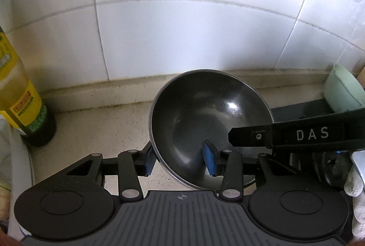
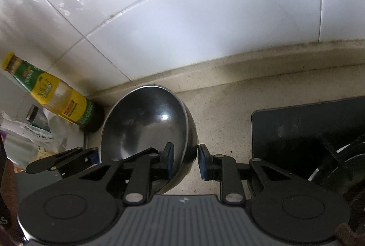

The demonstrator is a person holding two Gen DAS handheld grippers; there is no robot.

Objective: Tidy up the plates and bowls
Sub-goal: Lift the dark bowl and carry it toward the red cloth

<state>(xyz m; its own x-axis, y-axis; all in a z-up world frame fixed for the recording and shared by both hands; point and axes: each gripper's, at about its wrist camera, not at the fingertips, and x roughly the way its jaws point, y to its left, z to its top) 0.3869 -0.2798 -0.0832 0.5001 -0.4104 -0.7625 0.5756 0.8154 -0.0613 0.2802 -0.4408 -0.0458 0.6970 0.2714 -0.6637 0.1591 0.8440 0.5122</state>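
- Black glossy bowl (image 1: 212, 122) is gripped by its rim on two sides and is seen tilted above the speckled beige tabletop (image 1: 102, 131), close to the white tiled wall (image 1: 182, 29).
- Left gripper (image 1: 180, 160) is clenched on the bowl's rim: one blue pad sits inside the bowl, the other outside.
- Right gripper (image 2: 185, 160) is likewise clenched on the opposite rim, one pad inside, one against the outer wall.
- Judged step: the bowl is being carried by both grippers toward wherever bowls get stacked; the target is not shown.
- To do it well, both grips should be kept firm and moved together, so the rim is not twisted or pried loose; the glazed surface looks slippery.
- The tilt should be levelled before setting down; the oil bottle (image 1: 20, 95) to the left should be given room.
- Bowl contents: nothing is seen inside, only a light reflection.
- Oil bottle: yellowish liquid is visible through it, cap on in the right wrist view.
- Pale green container (image 1: 344, 88) at the right edge: contents cannot be told.
- Dark mat (image 2: 308, 122) lies on the tabletop to the right; dark ware at its edge is too cropped to identify.
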